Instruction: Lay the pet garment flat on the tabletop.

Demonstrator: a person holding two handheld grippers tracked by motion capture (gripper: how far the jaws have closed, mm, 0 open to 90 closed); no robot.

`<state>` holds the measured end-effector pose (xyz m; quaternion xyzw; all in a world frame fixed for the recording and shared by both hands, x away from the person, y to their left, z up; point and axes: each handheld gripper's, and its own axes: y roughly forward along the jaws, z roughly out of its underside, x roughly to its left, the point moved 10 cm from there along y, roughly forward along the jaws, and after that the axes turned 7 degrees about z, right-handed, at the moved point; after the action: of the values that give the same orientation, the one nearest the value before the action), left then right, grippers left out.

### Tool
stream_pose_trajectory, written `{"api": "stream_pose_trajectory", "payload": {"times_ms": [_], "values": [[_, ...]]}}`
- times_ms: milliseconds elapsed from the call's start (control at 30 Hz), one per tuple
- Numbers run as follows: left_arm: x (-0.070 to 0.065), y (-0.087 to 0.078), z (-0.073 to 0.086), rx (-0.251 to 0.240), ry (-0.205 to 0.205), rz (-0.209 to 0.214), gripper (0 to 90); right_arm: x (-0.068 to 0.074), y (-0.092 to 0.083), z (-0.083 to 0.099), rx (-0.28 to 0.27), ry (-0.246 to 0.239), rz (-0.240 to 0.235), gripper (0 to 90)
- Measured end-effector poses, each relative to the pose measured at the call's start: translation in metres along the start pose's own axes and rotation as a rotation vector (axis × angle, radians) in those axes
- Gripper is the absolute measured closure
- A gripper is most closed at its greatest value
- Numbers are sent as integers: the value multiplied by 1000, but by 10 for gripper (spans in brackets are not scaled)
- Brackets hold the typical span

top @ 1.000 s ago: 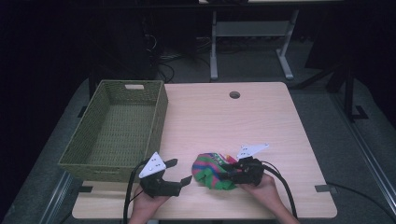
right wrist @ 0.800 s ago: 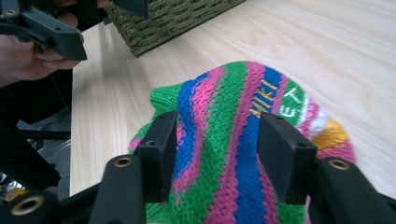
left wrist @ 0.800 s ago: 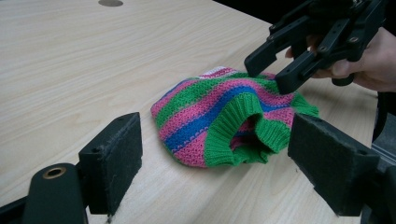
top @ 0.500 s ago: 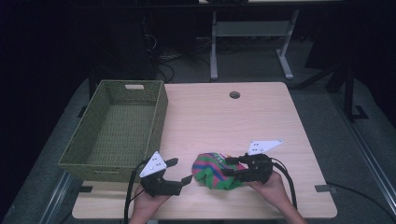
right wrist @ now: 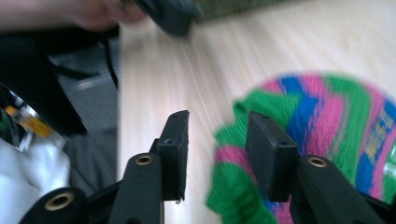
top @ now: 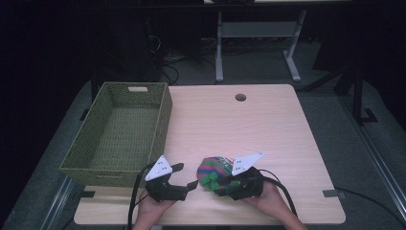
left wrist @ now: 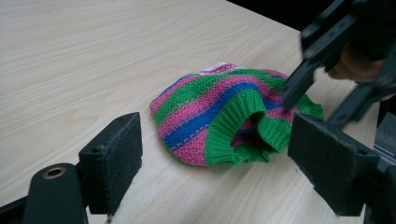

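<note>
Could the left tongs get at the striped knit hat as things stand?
Probably yes: the left tongs are open, facing the striped knit hat across bare table. The right tongs work its far edge only.

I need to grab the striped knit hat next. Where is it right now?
In the high view the striped knit hat lies on the table near its front edge, between the left claw and right claw, right of the green basket.

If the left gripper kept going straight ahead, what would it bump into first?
Most likely the striped knit hat. The left gripper has its jaws wide open, aimed at the hat's green cuff, with bare table between. The right gripper sits just beyond the hat.
</note>
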<state>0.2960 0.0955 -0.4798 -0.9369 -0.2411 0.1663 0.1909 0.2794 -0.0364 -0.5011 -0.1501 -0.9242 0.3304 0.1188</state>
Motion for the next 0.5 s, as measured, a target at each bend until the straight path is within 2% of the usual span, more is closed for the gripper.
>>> {"api": "stream_pose_trajectory", "payload": {"times_ms": [100,133,167,400,500], "values": [[0,0,0,-6,-3,2,174,-6,13,16,71,25,8,635],[0,0,0,-2,-2,2,174,-8,16,20,87,14,33,658],[0,0,0,2,0,4,174,-9,17,21,78,-13,50,664],[-2,3,2,14,1,6,174,-5,20,24,83,-62,85,660],[-3,4,2,19,5,7,174,-1,21,25,89,-122,119,666]]}}
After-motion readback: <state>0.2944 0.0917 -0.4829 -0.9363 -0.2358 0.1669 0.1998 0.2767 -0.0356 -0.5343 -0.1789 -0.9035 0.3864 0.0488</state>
